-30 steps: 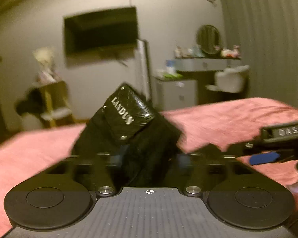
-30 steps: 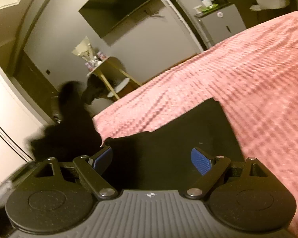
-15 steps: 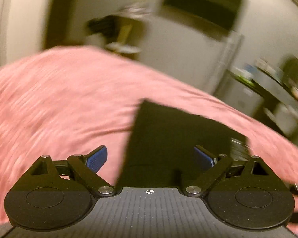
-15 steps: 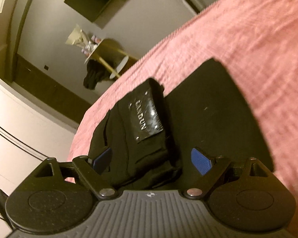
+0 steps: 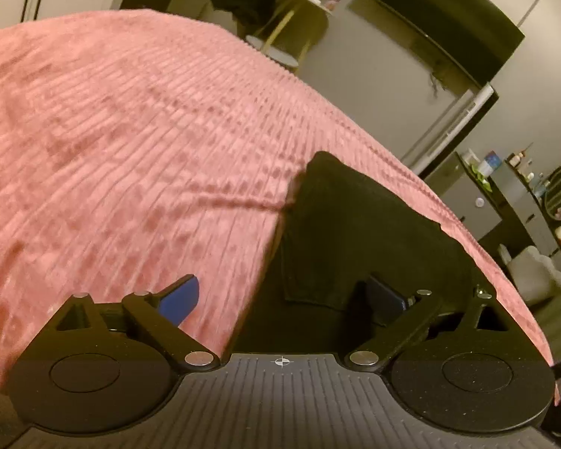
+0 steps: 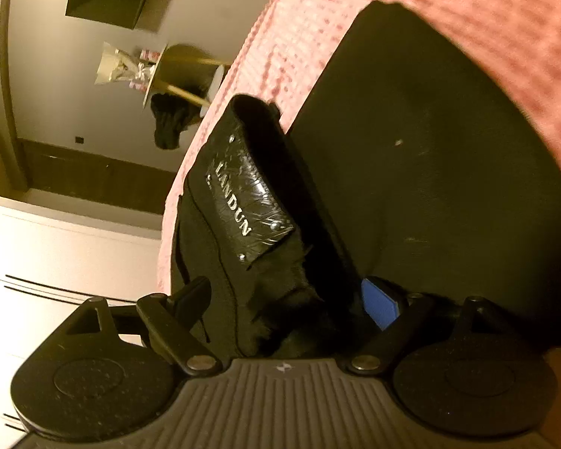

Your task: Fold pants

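On the pink ribbed bedspread [image 5: 138,142] the black pants [image 5: 362,232] lie partly folded, one flat dark panel spread toward the far side and, as my right wrist view shows, a bunched waistband end with a glossy LANDUN patch [image 6: 248,202] humped up on the near edge.

My left gripper [image 5: 280,297] has just been opening and now stands spread wide: one blue pad sits over bare bedspread, the other over the cloth's edge, neither pressing, so nothing is grasped there. My right gripper [image 6: 284,305] also stands apart, with the bunched waistband lying between its fingers; I see no pad pinching the fabric, so I read it as released (the dark cloth against dark fingers makes that less than certain).

I judge the pants soft and limp, light enough for one gripper but prone to sag and drag if lifted by a single layer. The fabric looks matte and should not slip in the pads; the shiny patch probably would. I would take hold at the thick waistband seam beside the patch, and at the opposite outer edge with the left, catching every layer so the fold carries over cleanly. The plush bedspread may snag a trailing hem.
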Demonstrator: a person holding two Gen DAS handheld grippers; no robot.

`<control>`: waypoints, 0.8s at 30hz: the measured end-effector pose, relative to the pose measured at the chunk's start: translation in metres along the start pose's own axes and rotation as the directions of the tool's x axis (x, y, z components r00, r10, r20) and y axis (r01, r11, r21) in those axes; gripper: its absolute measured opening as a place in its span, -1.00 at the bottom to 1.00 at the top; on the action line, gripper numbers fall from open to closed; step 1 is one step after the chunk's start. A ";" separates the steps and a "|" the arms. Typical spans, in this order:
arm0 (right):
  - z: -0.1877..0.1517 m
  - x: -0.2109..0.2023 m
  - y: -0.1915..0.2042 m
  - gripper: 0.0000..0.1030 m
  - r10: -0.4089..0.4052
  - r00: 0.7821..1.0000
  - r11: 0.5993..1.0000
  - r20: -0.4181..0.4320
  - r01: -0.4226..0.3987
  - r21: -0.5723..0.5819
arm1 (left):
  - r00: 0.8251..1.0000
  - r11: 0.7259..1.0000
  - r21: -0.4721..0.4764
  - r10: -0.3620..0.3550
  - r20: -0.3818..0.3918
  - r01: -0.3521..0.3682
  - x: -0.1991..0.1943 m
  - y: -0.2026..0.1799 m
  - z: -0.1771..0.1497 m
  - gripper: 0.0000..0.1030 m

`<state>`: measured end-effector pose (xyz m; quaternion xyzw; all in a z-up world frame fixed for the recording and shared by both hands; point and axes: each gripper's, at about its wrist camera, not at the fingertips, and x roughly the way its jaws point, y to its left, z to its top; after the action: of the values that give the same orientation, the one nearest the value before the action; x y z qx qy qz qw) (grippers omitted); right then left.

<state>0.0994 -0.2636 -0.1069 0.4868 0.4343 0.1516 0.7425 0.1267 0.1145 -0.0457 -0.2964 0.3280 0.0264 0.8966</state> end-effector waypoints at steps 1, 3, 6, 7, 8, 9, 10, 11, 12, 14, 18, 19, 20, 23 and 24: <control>0.002 0.002 0.002 0.85 0.002 1.000 1.000 -0.007 -0.002 -0.001 | 1.000 1.000 -0.003 -0.002 0.000 0.002 -0.001 0.000 -0.001 0.93; 0.004 0.009 0.009 0.87 -0.003 1.000 1.000 -0.020 0.003 -0.004 | 1.000 1.000 -0.005 -0.003 0.000 0.003 0.000 0.001 -0.001 0.93; 0.005 0.016 0.014 0.53 0.015 0.999 1.000 -0.040 -0.016 -0.005 | 1.000 1.000 -0.010 0.000 0.000 0.000 0.000 0.002 -0.001 0.93; 0.005 0.018 0.011 0.19 0.012 0.999 1.000 -0.043 -0.012 0.012 | 1.000 1.000 -0.013 0.002 0.003 -0.002 -0.004 0.001 -0.001 0.93; 0.005 0.019 0.008 -0.24 0.016 0.999 0.999 -0.047 -0.014 0.029 | 1.000 1.000 -0.016 0.003 0.007 -0.003 -0.004 0.001 -0.002 0.93; 0.004 0.021 0.002 -0.26 0.042 0.998 0.998 -0.054 -0.039 0.057 | 1.000 1.000 -0.018 0.002 0.009 -0.002 -0.004 0.002 -0.002 0.93; 0.002 0.021 -0.003 -0.26 0.067 0.997 0.995 -0.049 -0.063 0.084 | 1.000 1.000 -0.019 -0.002 0.009 0.002 -0.005 0.002 -0.002 0.93; 0.000 0.021 -0.005 -0.25 0.080 0.996 0.992 -0.043 -0.076 0.099 | 1.000 1.000 -0.018 -0.008 0.008 0.008 -0.005 0.001 -0.002 0.93; 0.000 0.023 -0.005 -0.22 0.082 0.996 0.992 -0.042 -0.077 0.098 | 1.000 1.000 -0.015 -0.008 0.009 0.008 -0.005 0.000 -0.003 0.93; -0.001 0.028 0.000 0.09 0.093 0.994 0.992 -0.049 -0.088 0.090 | 1.000 1.000 -0.004 -0.015 0.008 0.015 -0.004 -0.002 -0.004 0.93; 0.005 0.042 0.018 0.42 0.088 0.993 0.994 -0.076 -0.083 0.071 | 1.000 1.000 0.002 -0.013 0.016 0.012 -0.003 -0.004 -0.006 0.93; 0.005 0.044 0.023 0.32 0.064 0.995 0.997 -0.073 -0.060 0.056 | 1.000 1.000 -0.003 -0.012 0.018 0.012 -0.003 -0.004 -0.006 0.93; 0.003 0.044 0.027 -0.07 0.032 0.998 0.999 -0.063 -0.030 0.033 | 1.000 1.000 -0.007 -0.011 0.021 0.011 -0.004 -0.003 -0.006 0.93; -0.006 0.031 0.043 -0.49 -0.012 1.000 0.998 -0.003 0.012 -0.054 | 0.999 1.000 -0.019 -0.006 0.035 0.006 -0.006 -0.002 -0.007 0.93; -0.007 0.026 0.051 -0.50 -0.008 1.000 0.997 0.014 0.009 -0.078 | 0.999 1.000 -0.021 -0.006 0.046 0.007 -0.007 -0.002 -0.007 0.93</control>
<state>0.1195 -0.2182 -0.0777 0.4566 0.4250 0.1618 0.7647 0.1175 0.1101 -0.0445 -0.3062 0.3060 0.0340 0.9008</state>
